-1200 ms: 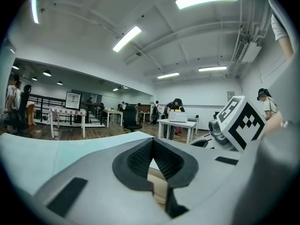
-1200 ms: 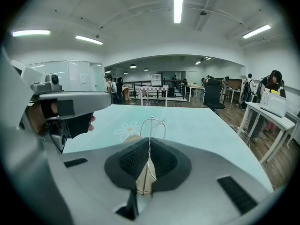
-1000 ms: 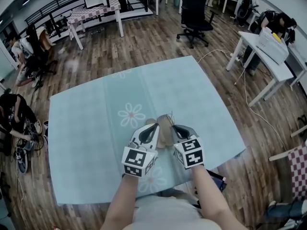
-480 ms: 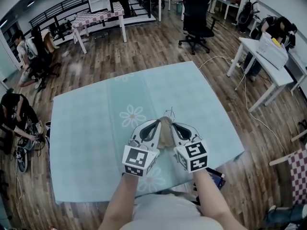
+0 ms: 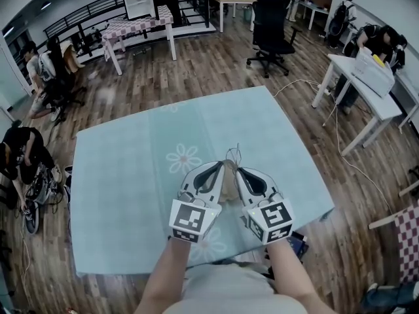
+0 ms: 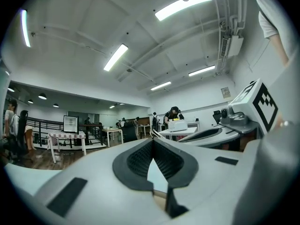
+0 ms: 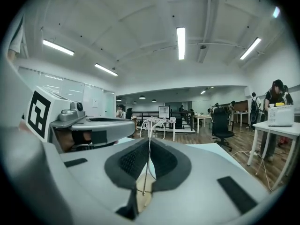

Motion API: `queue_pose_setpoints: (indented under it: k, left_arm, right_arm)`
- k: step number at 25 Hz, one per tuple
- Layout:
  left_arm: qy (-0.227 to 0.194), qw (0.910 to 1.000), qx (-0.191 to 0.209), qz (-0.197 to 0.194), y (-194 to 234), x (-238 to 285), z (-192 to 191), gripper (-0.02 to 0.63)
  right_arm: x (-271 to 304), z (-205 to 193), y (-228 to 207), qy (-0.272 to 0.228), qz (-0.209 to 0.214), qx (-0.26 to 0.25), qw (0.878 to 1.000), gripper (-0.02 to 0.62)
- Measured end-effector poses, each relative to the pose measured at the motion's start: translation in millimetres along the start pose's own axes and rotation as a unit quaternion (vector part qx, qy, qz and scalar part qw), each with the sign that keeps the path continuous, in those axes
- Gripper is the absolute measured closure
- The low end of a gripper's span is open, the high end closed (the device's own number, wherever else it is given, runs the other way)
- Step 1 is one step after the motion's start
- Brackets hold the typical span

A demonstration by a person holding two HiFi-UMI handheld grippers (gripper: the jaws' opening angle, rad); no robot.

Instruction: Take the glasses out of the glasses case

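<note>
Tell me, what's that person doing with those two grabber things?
A person holds a gripper in each hand over a light blue table. A tan glasses case sits between them. The right gripper has its jaws pinched on the thin wire glasses, which poke up from the case. The left gripper is shut right beside the case, perhaps steadying it. The glasses are not fully out yet.

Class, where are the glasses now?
Head view, centre: the glasses stick up beyond the tan glasses case, a thin temple pinched in the right tool.
</note>
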State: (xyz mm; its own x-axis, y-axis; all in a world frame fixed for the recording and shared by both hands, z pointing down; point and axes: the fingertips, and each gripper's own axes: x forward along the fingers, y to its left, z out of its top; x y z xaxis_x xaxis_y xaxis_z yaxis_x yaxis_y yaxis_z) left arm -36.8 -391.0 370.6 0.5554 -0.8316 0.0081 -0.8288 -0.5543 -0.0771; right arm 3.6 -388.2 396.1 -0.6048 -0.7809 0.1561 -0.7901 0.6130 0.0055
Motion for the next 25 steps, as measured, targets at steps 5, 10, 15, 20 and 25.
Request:
queue_pose_setpoints:
  k: [5,10,15,20,25]
  left_arm:
    - [-0.017,0.9998,0.008,0.002,0.6,-5.3,8.8,0.598]
    - [-0.027,0.9996,0.012,0.002,-0.8,-7.6,13.3,0.598]
    - [-0.033,0.9994,0.012,0.001,-2.5,-7.5,19.0,0.598]
    - [-0.034,0.9993,0.014,0.002,-3.4,-8.1,21.2,0.598]
    - [-0.036,0.9993,0.012,0.004,-4.1,-10.1,21.7,0.598]
  right_arm:
    - [-5.8,9.9,3.7,-0.019,-0.006,-0.008,1.0,0.583]
    - [-9.1,15.3,6.5,-0.026,-0.011,-0.019,0.999,0.583]
    - [-11.0,19.3,8.6,-0.026,-0.012,-0.025,0.999,0.583]
    - [-12.5,22.1,10.1,-0.029,-0.011,-0.026,0.999,0.583]
    - [-14.6,22.1,11.1,-0.03,-0.012,-0.027,0.999,0.583]
